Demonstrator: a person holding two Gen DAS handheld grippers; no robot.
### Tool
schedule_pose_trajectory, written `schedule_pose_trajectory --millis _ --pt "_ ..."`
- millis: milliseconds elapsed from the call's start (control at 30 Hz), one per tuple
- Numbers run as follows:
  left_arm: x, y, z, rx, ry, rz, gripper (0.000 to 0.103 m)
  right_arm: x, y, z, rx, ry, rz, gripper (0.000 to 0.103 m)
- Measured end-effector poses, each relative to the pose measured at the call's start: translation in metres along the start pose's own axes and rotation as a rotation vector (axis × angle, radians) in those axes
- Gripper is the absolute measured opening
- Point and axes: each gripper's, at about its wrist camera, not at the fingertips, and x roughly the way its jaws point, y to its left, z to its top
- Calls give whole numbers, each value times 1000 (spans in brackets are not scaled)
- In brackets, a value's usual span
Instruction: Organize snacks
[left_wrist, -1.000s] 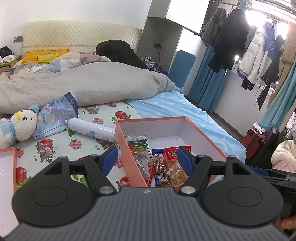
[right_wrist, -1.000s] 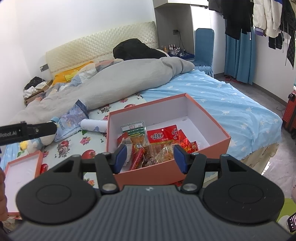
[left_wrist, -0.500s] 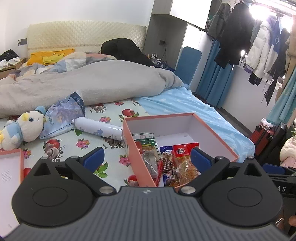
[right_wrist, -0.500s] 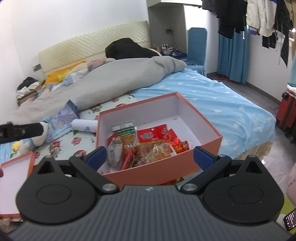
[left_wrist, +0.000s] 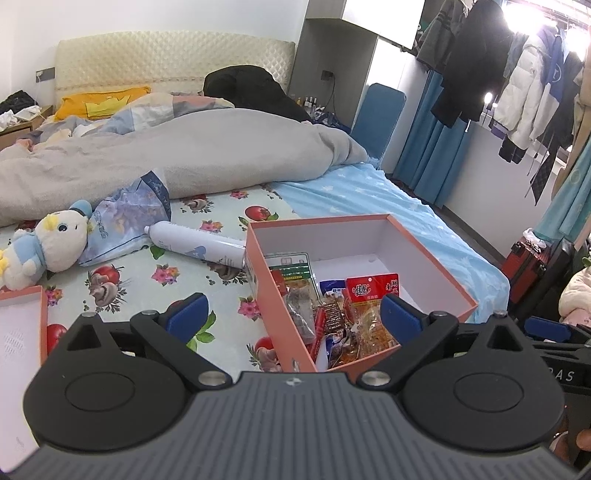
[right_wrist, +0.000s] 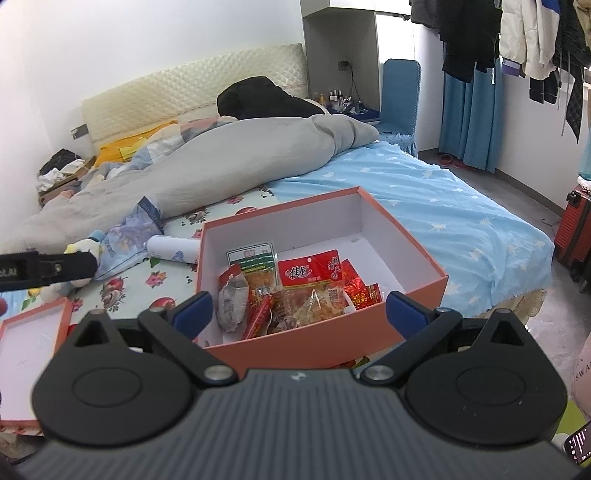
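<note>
1. The left tool (left_wrist: 291, 314) stands with its jaws spread wide and nothing between the blue pads; it hangs above the near left corner of the orange box (left_wrist: 275, 295).
2. The right tool (right_wrist: 299, 312) is likewise fully spread and empty, in front of the box's near wall (right_wrist: 295, 350).
3. The orange box lies open on the bed (right_wrist: 443, 206), on the flowered sheet (left_wrist: 125, 280).
4. The snacks (right_wrist: 295, 291) lie heaped in the near part of the box; its far part is bare.
5. A red packet (right_wrist: 310, 271) tops the heap.
6. The box lid (right_wrist: 33, 343) lies to the left, near a plush toy (left_wrist: 55, 243) and a white bottle (left_wrist: 195, 247).
</note>
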Motion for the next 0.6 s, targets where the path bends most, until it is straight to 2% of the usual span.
schedule_pose_trajectory --millis 600 --pt "-3 0 4 18 -2 4 101 -3 2 5 -3 -9 10 102"
